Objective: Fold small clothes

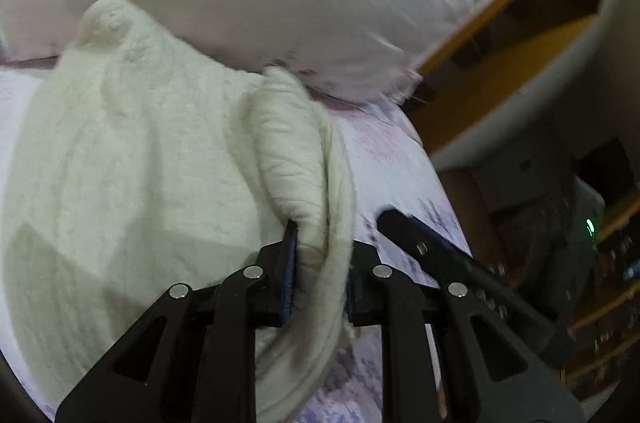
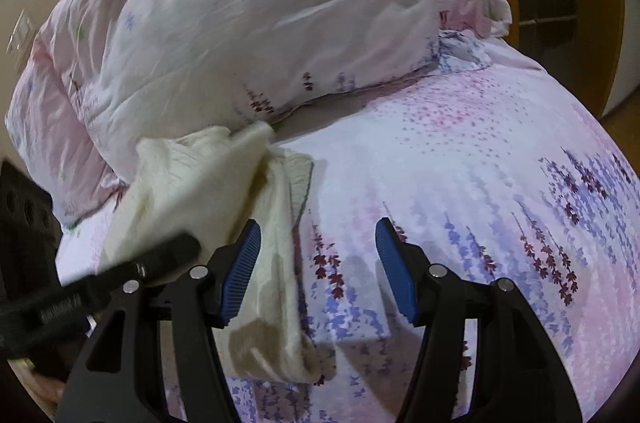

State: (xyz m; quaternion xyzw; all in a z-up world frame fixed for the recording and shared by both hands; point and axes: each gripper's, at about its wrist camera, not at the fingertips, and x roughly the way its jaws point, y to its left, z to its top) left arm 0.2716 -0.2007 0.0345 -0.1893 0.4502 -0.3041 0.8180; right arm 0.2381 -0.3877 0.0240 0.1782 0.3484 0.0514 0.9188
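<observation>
A cream knitted garment (image 1: 132,159) lies bunched on a floral bedsheet (image 1: 384,159). My left gripper (image 1: 320,255) is shut on a rolled edge of the garment, which hangs down between its blue pads. In the right wrist view the same cream garment (image 2: 208,191) drapes at the left, with its lower end near the left finger. My right gripper (image 2: 318,263) is open and empty above the bedsheet (image 2: 460,183), just right of the garment. The other gripper's black arm (image 2: 120,279) crosses at the lower left.
A large pink floral duvet (image 2: 240,23) is piled at the back of the bed. A wooden shelf unit (image 1: 520,35) stands beyond the bed's right edge. The right gripper's black finger (image 1: 440,251) shows in the left wrist view.
</observation>
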